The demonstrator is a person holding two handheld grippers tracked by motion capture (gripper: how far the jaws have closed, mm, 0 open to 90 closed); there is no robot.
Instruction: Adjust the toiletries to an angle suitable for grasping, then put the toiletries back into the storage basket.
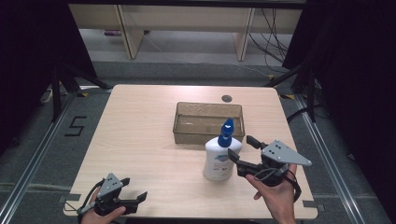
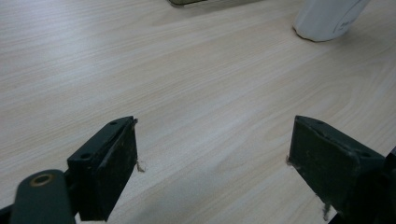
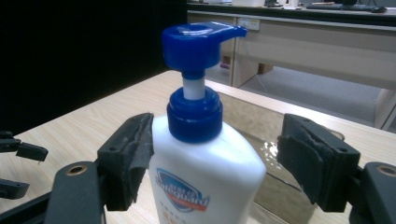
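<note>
Right gripper (image 3: 212, 163) spread around soap bottle (image 3: 205, 172), left pad touching; tray (image 1: 208, 122) behind; left gripper (image 2: 212, 158) spread.

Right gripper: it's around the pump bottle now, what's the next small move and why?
Probably close the right gripper on the bottle. The bottle stands upright between its fingers: the one at the left of the right gripper view looks to be against its shoulder, the other stands apart with a gap. Closing should secure it before any lift toward the tray behind it.
</note>
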